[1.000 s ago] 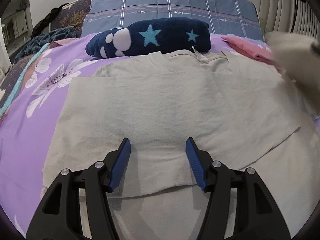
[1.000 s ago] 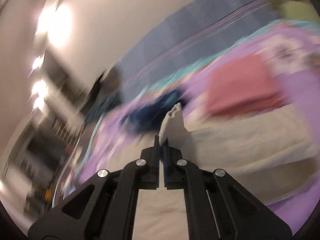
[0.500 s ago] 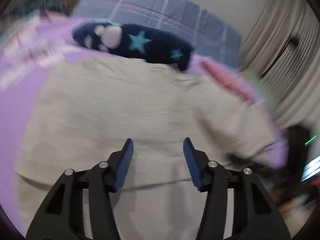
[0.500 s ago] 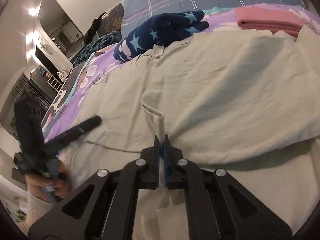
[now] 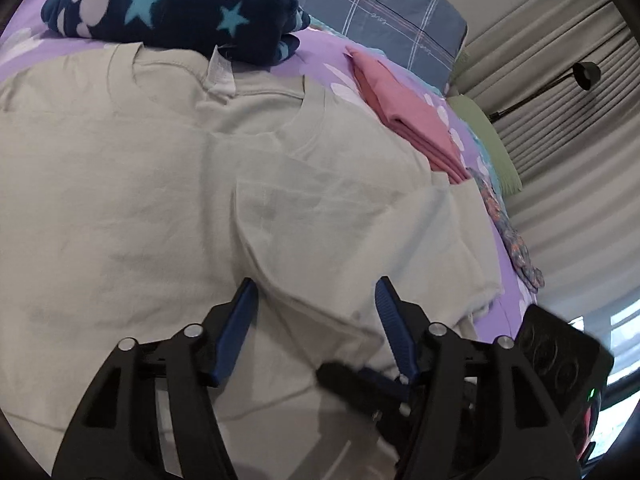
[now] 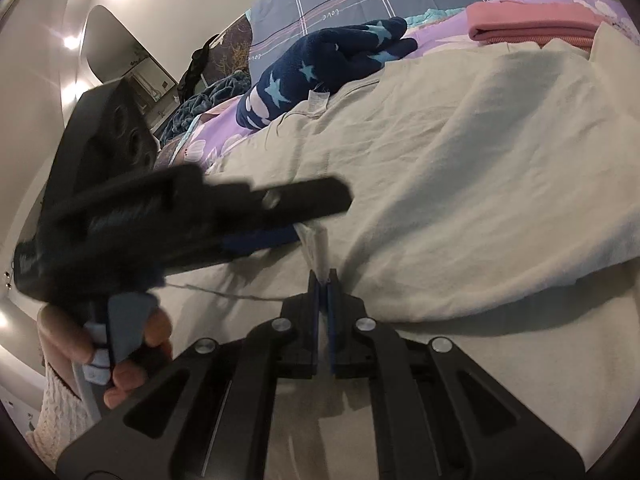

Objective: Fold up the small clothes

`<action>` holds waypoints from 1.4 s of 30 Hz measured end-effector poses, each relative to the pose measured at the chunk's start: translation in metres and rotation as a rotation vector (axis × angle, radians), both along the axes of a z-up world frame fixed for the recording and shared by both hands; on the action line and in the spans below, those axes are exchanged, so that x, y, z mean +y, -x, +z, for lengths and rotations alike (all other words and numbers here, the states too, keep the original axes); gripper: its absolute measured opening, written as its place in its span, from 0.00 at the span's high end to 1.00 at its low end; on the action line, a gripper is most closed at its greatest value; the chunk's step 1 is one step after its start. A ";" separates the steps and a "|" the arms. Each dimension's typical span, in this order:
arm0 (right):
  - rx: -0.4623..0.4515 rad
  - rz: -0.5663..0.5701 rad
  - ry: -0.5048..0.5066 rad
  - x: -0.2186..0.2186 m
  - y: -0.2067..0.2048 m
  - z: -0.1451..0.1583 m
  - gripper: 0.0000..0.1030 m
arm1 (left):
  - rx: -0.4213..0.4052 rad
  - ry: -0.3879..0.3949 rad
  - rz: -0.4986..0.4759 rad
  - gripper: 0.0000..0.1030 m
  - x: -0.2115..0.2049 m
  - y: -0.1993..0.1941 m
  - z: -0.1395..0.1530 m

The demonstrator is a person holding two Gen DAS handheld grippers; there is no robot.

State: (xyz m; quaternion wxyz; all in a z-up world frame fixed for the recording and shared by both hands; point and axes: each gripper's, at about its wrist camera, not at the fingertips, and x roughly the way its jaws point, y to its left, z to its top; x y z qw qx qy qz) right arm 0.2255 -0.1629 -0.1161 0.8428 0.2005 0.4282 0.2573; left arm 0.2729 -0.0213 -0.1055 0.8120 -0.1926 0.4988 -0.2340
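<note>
A beige T-shirt (image 5: 140, 200) lies spread on the purple floral bed, collar toward the far side, with its right part folded over onto the body; it also shows in the right wrist view (image 6: 460, 168). My left gripper (image 5: 316, 300) is open and hovers low over a fold ridge of the shirt. It also shows in the right wrist view (image 6: 288, 216), close in front of my right gripper. My right gripper (image 6: 323, 276) is shut on a pinched-up edge of the shirt. It also shows in the left wrist view (image 5: 340, 376), blurred, below my left gripper.
A navy blanket with stars (image 5: 172, 8) lies just beyond the collar. A folded pink garment (image 5: 404, 108) lies to the right of the shirt. A grey plaid pillow (image 5: 384, 8) and a green cushion (image 5: 488, 140) lie at the far side. Curtains and a lamp (image 5: 584, 76) stand right.
My right gripper has carried the shirt's right part over onto the body and come down low. My left gripper has swung right, close to my right gripper, still open.
</note>
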 end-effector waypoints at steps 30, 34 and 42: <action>0.025 -0.432 0.057 -0.070 0.005 -0.001 0.97 | -0.318 -0.309 0.262 0.98 0.144 0.033 0.100; 0.021 -0.433 0.066 -0.067 0.006 -0.001 0.96 | -0.275 -0.299 0.304 0.98 0.167 0.036 0.083; -0.007 -0.412 0.124 -0.053 0.005 0.005 0.87 | -0.124 -0.431 0.336 0.84 0.191 0.026 0.007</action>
